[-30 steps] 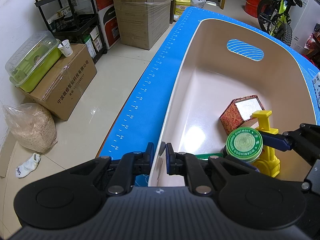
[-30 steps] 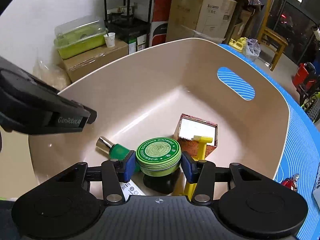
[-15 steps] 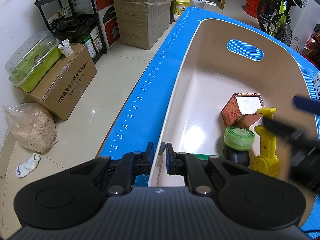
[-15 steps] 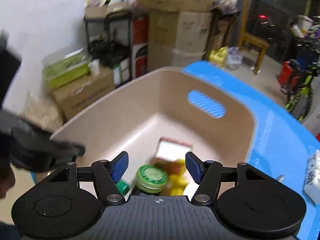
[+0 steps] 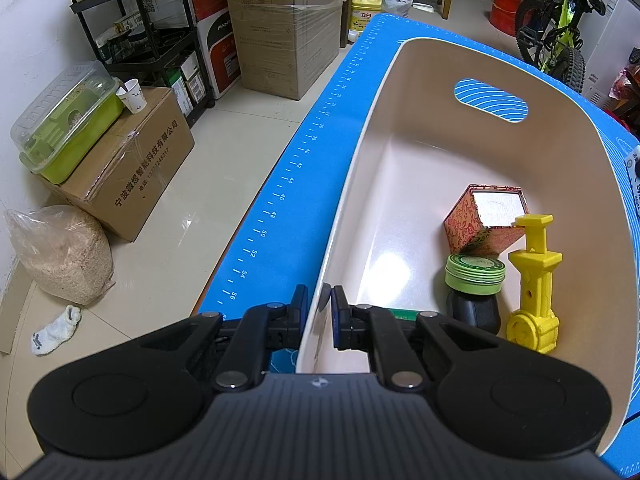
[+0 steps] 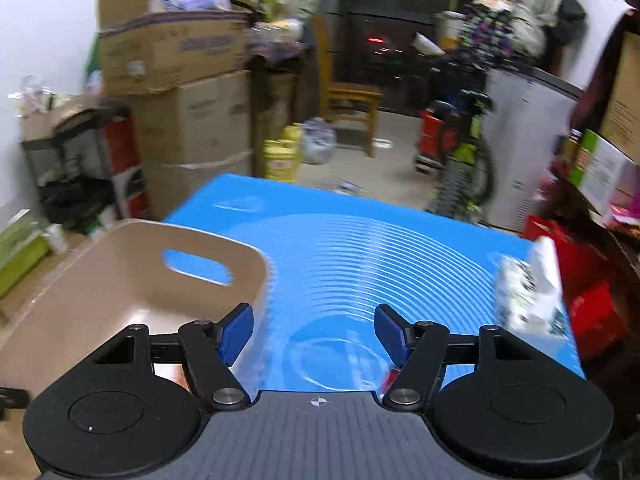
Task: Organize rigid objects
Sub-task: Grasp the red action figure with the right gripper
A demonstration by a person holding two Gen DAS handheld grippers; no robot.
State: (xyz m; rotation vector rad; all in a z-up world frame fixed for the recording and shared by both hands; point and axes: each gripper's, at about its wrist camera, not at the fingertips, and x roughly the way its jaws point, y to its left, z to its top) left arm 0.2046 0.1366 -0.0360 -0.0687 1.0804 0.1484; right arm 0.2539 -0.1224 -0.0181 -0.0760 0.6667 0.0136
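Left gripper (image 5: 320,312) jaws pinch the beige bin's (image 5: 592,184) rim; right gripper (image 6: 314,334) jaws opening, empty. The green tin (image 5: 475,273) perches on a black object, liable to topple if the bin jolts.

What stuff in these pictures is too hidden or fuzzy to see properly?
- Green item in the beige bin, left wrist view: mostly hidden behind the left gripper.
- Black object under the green tin: the tin covers its top.
- White packet on the blue mat, right wrist view: motion-blurred, print unreadable.
- Small red thing: hidden by the right gripper.
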